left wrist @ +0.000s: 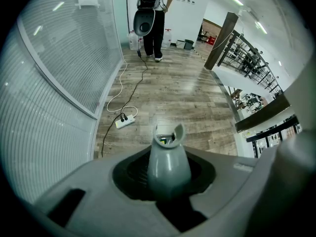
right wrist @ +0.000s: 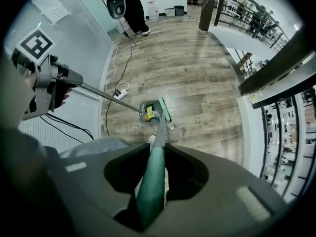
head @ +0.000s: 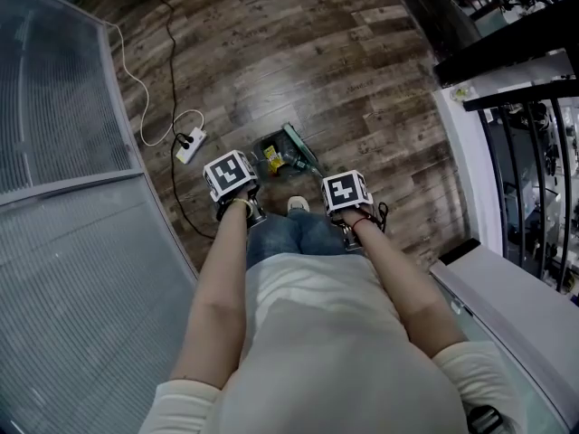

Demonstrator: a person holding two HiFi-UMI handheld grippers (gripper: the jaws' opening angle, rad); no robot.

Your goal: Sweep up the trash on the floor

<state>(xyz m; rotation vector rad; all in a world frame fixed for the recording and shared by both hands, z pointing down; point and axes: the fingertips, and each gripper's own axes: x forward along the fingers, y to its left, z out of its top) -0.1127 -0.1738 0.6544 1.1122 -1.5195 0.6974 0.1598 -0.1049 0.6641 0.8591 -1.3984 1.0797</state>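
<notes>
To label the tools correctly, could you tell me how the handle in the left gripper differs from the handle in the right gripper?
Colour: the dustpan handle in the left gripper is pale grey; the broom handle in the right gripper is green. Shape: the dustpan handle looks stubby with a forked tip; the broom handle runs long and slim to the floor. Both are clamped and lead to the dustpan.

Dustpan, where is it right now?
In the head view the dustpan sits on the floor just ahead of the person's shoe, broom at its right edge, power strip to its left.
</notes>
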